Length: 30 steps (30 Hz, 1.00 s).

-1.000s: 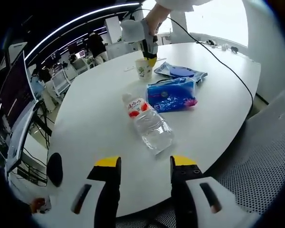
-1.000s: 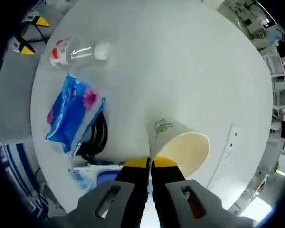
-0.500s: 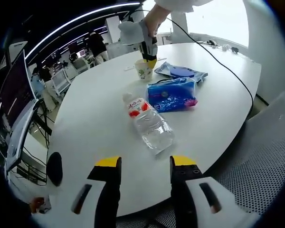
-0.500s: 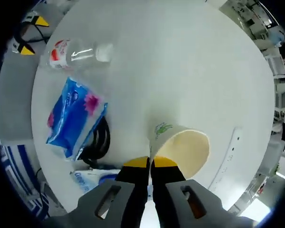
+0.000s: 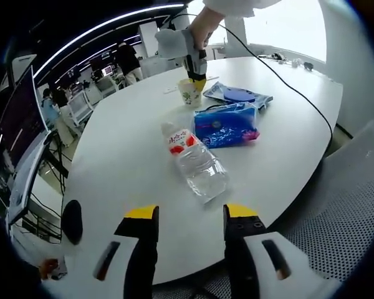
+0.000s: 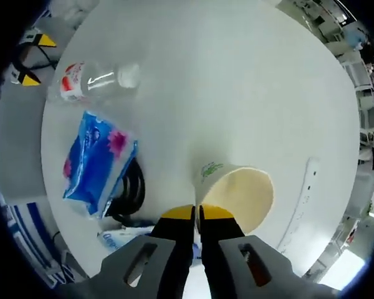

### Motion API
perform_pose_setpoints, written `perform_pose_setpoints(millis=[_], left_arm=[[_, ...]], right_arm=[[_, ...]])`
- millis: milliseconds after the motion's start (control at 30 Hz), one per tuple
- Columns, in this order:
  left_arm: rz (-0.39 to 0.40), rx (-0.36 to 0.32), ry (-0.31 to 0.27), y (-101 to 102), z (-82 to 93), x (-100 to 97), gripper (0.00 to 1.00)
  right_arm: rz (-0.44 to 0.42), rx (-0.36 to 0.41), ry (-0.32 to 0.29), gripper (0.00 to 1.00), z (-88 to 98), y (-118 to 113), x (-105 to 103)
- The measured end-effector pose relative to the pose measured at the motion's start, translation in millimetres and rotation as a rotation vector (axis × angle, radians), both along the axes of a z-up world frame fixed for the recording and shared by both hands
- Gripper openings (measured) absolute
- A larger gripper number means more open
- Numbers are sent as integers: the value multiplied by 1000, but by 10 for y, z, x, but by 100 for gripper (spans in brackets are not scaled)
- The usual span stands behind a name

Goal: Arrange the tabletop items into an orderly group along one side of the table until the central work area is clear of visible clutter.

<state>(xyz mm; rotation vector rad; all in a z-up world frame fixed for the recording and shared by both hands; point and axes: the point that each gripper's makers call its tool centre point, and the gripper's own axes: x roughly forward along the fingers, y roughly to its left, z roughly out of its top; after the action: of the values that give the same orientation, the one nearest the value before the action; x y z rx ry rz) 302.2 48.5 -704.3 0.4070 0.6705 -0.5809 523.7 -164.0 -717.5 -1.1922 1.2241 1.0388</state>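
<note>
**Inspector:** Report the table from left to right, and the state of your claws.

**Operator:** My left gripper (image 5: pixel 190 215) hangs off the near edge of the round white table (image 5: pixel 131 149), jaws apart, gripping nothing. In the left gripper view, reading left to right: a clear plastic bottle with a red and white label (image 5: pixel 194 159) lies on its side near the middle. Just beside it is a blue soft pack of tissues with pink flowers (image 5: pixel 225 123). Behind that lies a flat pale blue pouch (image 5: pixel 237 95), and a black cable (image 5: pixel 287 78) trails across the right side. My right gripper (image 6: pixel 197 215) is closed on the rim of a cream paper cup with a green print (image 6: pixel 235 190), one jaw inside the wall and one outside. Whether the cup's base touches the table, I cannot tell.

**Inspector:** Where does the cup stand relative to the rest?

**Operator:** At the far side, near the pouch and the tissue pack.

**Inspector:** Progress?

**Operator:** Early, in my judgement. The cup, pouch and tissues sit loosely together but not in a line. The bottle lies apart in the central area. A flat white strip (image 6: pixel 302 187) lies beyond the cup. All of it remains to be ranged along one edge
</note>
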Motion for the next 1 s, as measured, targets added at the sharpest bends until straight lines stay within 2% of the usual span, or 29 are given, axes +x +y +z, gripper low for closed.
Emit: perform_pose_setpoints(millis=[100, 367, 467, 667, 867, 1000], left_arm=[[-1, -1, 0, -3, 1, 0, 41], [-5, -1, 3, -8, -1, -5, 41], [-8, 2, 5, -13, -11, -6, 42], [-18, 6, 8, -24, -18, -17, 43], [-29, 7, 12, -43, -22, -31, 43], [-37, 6, 15, -56, -33, -32, 43]], right_arm=[[-45, 31, 1, 4, 11, 25, -15], [-54, 47, -18, 12, 54, 17, -21], [-116, 110, -22, 17, 103, 94, -37], [-123, 150, -79, 21, 253, 98, 10], [-190, 219, -130, 29, 397, 39, -10], [-236, 316, -180, 31, 544, 51, -22]])
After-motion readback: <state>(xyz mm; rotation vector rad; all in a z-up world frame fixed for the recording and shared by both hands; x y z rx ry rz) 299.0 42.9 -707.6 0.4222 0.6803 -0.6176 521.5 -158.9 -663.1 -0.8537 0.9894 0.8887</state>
